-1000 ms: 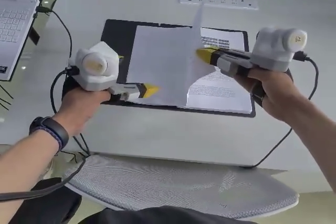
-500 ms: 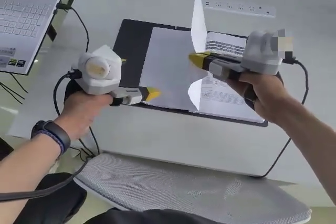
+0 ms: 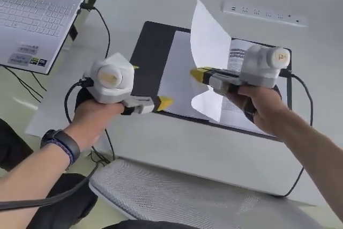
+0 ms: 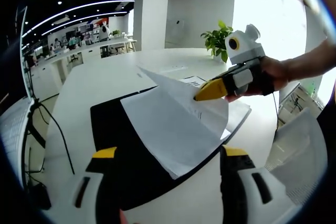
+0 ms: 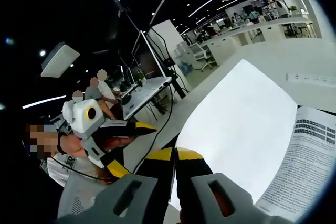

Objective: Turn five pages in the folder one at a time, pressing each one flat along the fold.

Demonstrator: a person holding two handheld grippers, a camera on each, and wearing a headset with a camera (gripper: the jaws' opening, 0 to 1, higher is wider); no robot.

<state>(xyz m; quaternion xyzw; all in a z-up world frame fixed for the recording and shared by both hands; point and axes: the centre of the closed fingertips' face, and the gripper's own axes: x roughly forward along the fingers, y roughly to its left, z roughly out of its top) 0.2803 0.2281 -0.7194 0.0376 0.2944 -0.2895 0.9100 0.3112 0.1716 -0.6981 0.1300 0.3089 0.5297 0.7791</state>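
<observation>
One curled white page (image 3: 210,36), flat black folder (image 3: 151,52)

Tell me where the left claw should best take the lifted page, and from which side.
I would grip the page by its near bottom edge, below the right claw pinching it. That edge curls clear of the folder, and the open left claw faces it from the left.

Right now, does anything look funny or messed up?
Just one page sticking up from the folder, curled and pinched by the right gripper. It's only half turned, not torn. Nothing else looks odd.
</observation>
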